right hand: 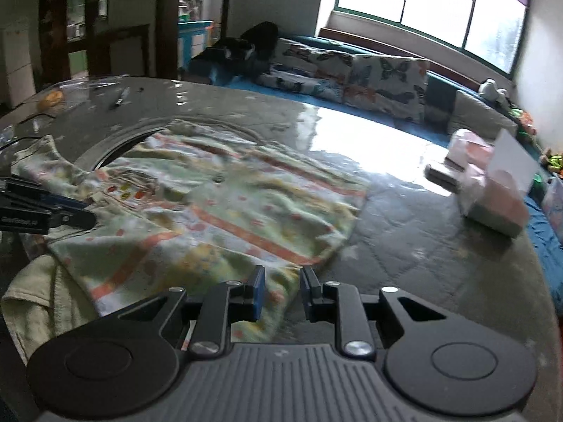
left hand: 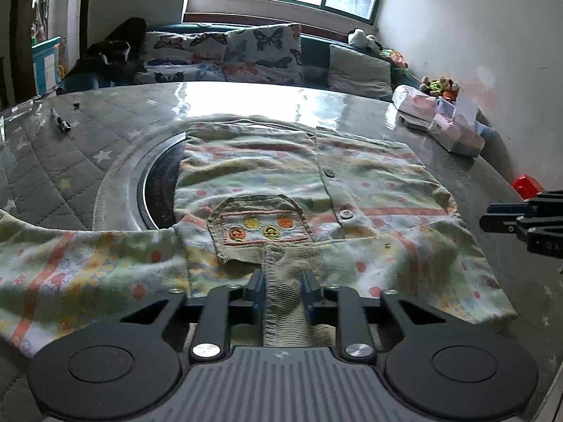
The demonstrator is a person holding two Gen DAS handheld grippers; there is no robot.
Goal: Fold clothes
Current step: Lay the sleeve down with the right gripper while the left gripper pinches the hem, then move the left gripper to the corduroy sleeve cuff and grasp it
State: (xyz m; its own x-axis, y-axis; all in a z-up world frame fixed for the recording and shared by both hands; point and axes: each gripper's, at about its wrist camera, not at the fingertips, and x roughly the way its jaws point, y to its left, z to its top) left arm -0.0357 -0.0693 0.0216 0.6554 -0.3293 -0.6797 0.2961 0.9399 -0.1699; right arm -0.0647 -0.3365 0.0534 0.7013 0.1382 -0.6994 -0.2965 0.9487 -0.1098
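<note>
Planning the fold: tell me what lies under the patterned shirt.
Under the patterned shirt is the quilted table cover beneath clear plastic, and a round dark recess that the shirt partly covers. The rest of the recess is hidden.

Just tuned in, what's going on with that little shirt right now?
A child's patterned shirt lies spread on the quilted table, front up. The left gripper sits at the near edge with its fingers either side of the ribbed collar band. The right gripper is open over the shirt's right sleeve area, gripping nothing. No fold is made yet.
</note>
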